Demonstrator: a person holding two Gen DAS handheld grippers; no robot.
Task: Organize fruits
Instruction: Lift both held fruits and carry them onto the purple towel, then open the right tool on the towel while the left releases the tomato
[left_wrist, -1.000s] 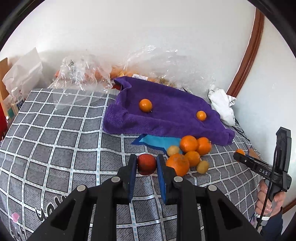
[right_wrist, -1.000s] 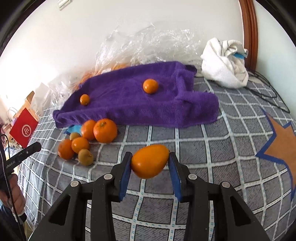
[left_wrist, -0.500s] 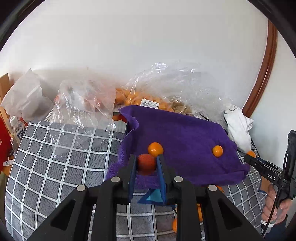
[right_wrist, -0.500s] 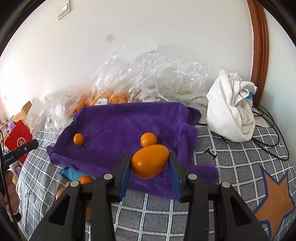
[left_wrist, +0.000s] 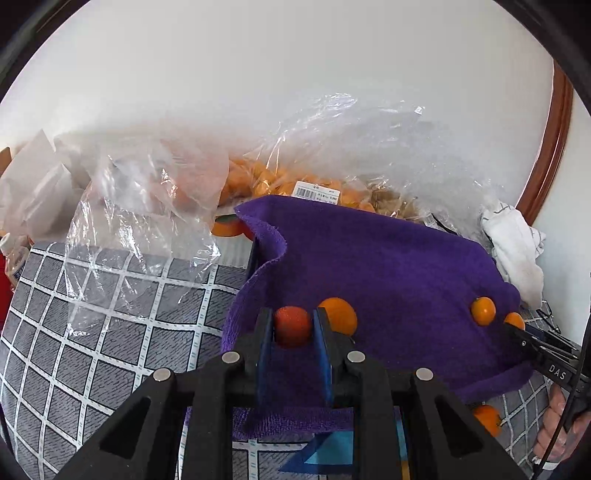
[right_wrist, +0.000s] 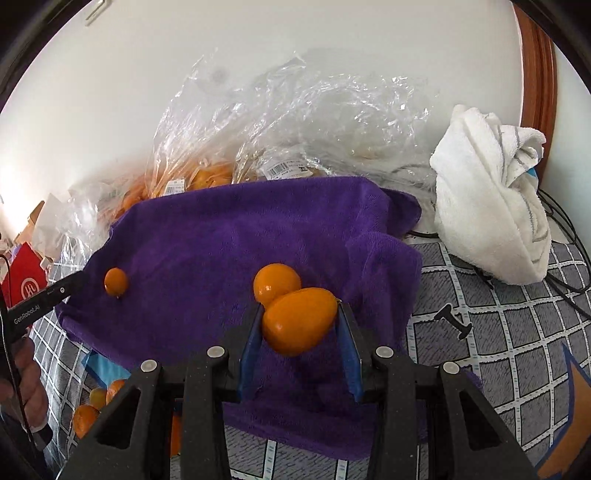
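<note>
Left wrist view: the left gripper (left_wrist: 291, 328) is clamped on a small red fruit (left_wrist: 291, 325) over the near edge of a purple towel (left_wrist: 388, 266). An orange (left_wrist: 339, 315) lies on the towel just right of the jaws. The towel lies on a grey checked cover (left_wrist: 92, 325); clear plastic bags (left_wrist: 155, 206) lie beyond it against a white wall (left_wrist: 258, 74).

Right wrist view: the right gripper (right_wrist: 300, 325) grips an oval orange fruit (right_wrist: 298, 320) above the towel. A round orange touches it just beyond the jaws. A white cloth (right_wrist: 491, 199) sits to the right, by a wooden door frame (right_wrist: 539, 62).
</note>
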